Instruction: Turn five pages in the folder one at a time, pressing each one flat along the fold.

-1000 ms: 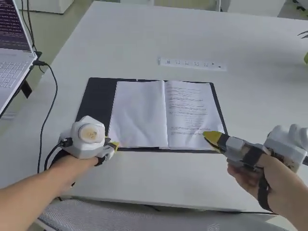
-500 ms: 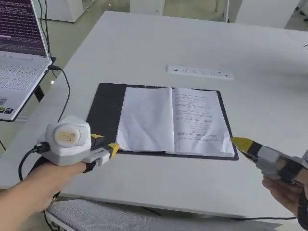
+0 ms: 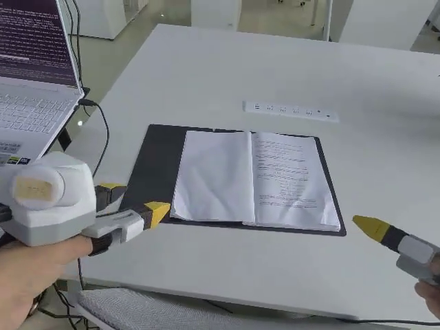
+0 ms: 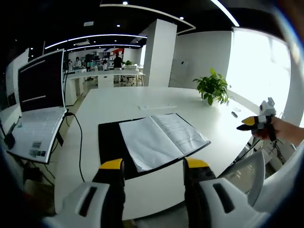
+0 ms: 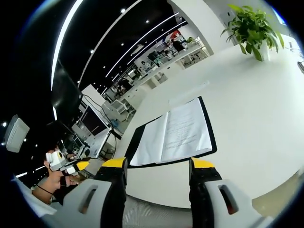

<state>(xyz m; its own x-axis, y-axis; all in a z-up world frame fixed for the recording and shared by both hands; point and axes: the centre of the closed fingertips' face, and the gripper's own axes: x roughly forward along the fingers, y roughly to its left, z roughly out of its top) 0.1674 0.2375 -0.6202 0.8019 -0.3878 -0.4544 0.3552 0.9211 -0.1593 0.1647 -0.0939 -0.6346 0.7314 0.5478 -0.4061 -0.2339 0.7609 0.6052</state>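
While the folder [image 3: 158,165] lies open, left tongs [image 3: 134,199] and right tongs [image 5: 158,164] hover beside its near corners, both seemingly wide.

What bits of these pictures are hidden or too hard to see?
- Print on the white right-hand page: too small to read, head view.
- Silver laptop: cut off by the left edge, head view.
- Right gripper: its body runs off the right edge, head view.
- Sheets beneath that page in the black folder: hidden by it, every view.
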